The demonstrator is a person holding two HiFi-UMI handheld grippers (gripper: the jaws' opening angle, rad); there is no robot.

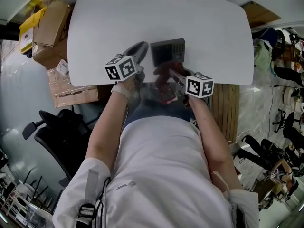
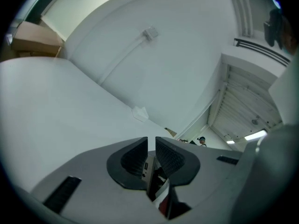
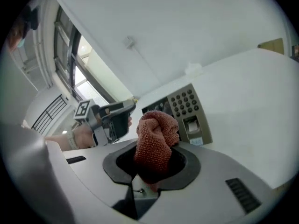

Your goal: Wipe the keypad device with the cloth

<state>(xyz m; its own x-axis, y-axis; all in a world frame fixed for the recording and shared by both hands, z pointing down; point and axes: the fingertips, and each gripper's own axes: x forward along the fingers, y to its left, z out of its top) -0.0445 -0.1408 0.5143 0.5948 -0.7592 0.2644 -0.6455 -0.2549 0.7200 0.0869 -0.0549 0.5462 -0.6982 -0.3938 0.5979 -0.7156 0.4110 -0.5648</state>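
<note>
While the right gripper (image 3: 156, 154) pinches a bunched, nubby rust-red cloth (image 3: 156, 132), the keypad device (image 3: 189, 110) lies flat on the white table (image 1: 213, 42) just beyond that cloth, its longer side running crosswise. It is a hard grey slab with round keys. The left gripper (image 2: 151, 154), beside the device's left end, holds its ribbed jaws a slit apart, empty.

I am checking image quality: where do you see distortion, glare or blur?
Head view: the table bows at its edges; the picture's centre is smeared. Right gripper view: the cloth is sharp, the window glares white. Left gripper view: dark corners.
</note>
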